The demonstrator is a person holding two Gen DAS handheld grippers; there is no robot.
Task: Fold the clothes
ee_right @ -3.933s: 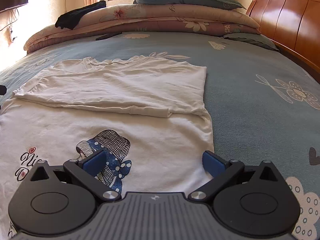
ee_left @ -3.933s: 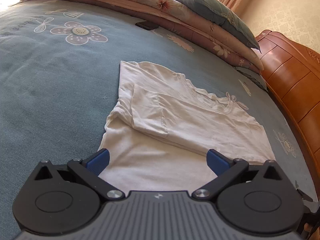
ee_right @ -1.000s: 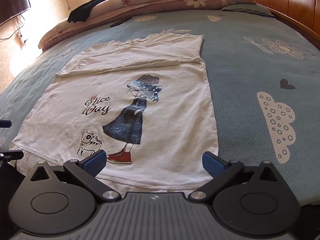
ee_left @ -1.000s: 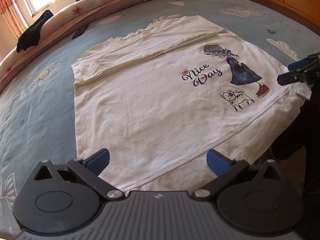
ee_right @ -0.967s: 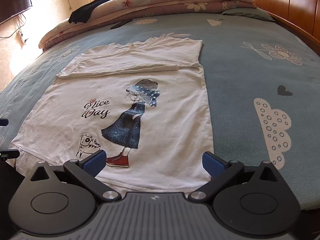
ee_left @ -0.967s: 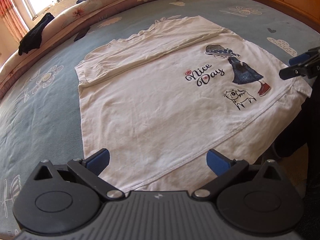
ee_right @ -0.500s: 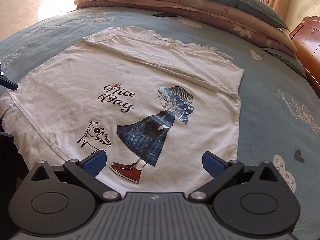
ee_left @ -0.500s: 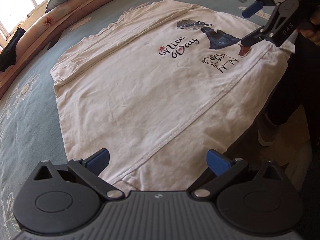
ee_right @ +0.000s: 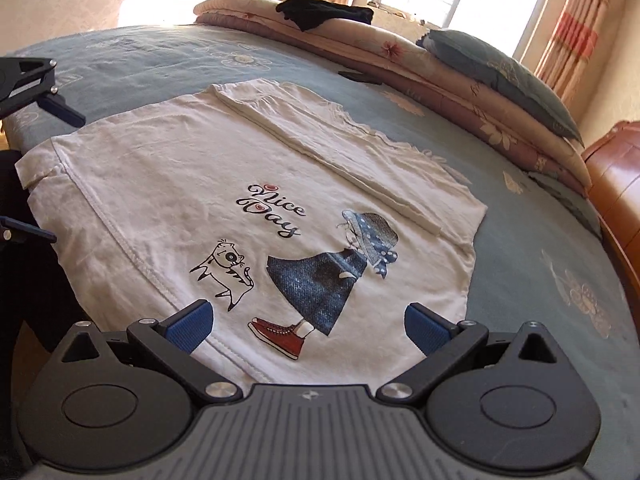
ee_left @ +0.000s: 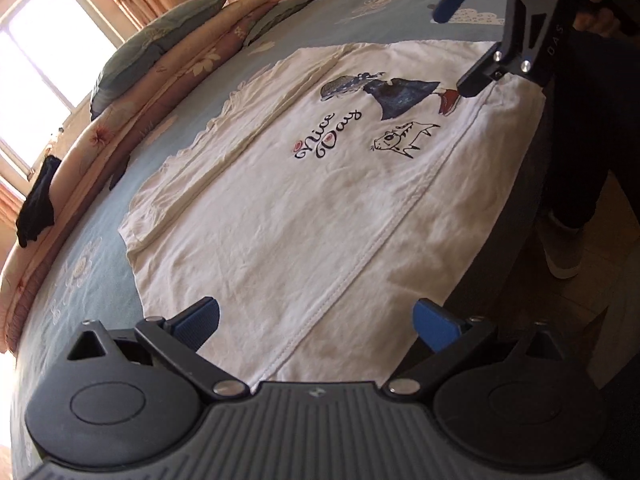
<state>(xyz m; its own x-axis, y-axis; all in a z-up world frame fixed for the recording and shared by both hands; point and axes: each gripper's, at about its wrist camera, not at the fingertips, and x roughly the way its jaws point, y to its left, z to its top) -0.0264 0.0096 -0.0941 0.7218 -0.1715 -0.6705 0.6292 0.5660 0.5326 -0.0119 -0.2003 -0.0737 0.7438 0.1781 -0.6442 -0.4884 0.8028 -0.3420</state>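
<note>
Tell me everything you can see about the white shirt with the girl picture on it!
The white T-shirt looks like soft, slightly wrinkled cotton. It lies flat, print side up, on the blue flowered bedspread. Its top part is folded over into a band across the far end. The print shows a girl in a hat, blue dress and red shoes, a little cat, and the words "Nice Day". The stitched hem hangs over the bed's edge. The left gripper and right gripper hover at the hem corners, jaws open, gripping nothing.
</note>
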